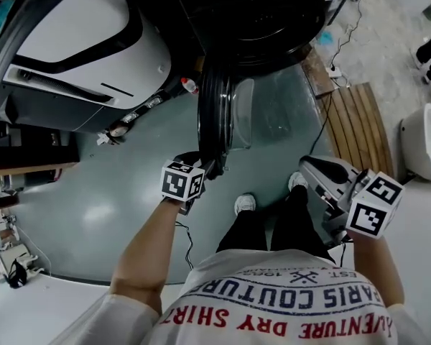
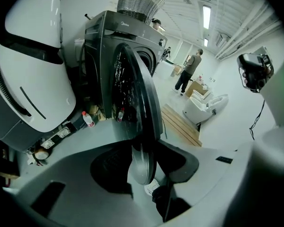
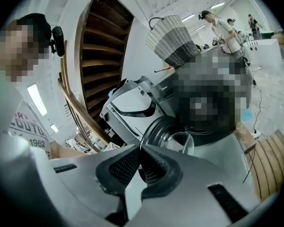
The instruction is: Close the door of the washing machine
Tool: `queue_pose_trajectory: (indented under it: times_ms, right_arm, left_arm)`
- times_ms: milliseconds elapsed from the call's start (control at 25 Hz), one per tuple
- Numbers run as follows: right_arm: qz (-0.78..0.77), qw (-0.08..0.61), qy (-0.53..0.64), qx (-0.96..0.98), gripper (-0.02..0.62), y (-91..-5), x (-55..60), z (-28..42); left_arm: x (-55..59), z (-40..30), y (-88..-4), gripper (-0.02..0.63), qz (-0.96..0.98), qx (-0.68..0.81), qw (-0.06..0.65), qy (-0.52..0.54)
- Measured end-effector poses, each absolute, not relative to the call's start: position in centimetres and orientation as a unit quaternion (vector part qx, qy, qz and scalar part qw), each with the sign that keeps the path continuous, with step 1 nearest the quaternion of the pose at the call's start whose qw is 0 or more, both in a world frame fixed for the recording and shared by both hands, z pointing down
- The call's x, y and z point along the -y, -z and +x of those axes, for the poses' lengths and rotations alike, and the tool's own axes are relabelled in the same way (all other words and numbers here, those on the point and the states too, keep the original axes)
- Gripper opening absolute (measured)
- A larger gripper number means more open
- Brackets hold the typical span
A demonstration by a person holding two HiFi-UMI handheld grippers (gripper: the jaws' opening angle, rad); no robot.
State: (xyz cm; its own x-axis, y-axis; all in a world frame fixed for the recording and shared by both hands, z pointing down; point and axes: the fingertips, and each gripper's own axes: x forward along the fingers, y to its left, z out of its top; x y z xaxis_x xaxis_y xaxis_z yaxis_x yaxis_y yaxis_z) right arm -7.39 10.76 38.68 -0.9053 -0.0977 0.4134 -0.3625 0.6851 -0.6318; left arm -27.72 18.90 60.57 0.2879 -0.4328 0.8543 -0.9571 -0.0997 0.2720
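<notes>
The dark front-loading washing machine (image 1: 258,13) stands at the top of the head view. Its round door (image 1: 215,113) swings out towards me, edge-on, with the clear glass bowl (image 1: 243,113) facing right. My left gripper (image 1: 214,167) is at the door's near rim. In the left gripper view that rim (image 2: 143,155) sits between the two pads (image 2: 109,174), which lie against either side of it. My right gripper (image 1: 305,165) hangs apart to the right of the door, shut with nothing in it. In the right gripper view its pads (image 3: 125,162) meet at the tips and the door (image 3: 163,131) shows beyond.
A large white appliance (image 1: 79,27) stands left of the machine, with a small bottle (image 1: 189,86) on the floor between. A wooden slat mat (image 1: 355,121) and cables (image 1: 330,106) lie to the right. My shoes (image 1: 245,204) are just below the door. A wicker basket (image 2: 139,1) tops the machine.
</notes>
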Motion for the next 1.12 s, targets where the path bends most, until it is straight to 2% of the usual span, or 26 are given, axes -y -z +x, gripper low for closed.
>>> queue_pose_trajectory:
  times_ms: [1120]
  right_arm:
    - [0.164, 0.124, -0.415, 0.886, 0.023, -40.2, 2.4, 9.4]
  left_arm:
    - [-9.2, -10.2, -60.9, 0.209, 0.612, 0.524, 0.503, -0.311]
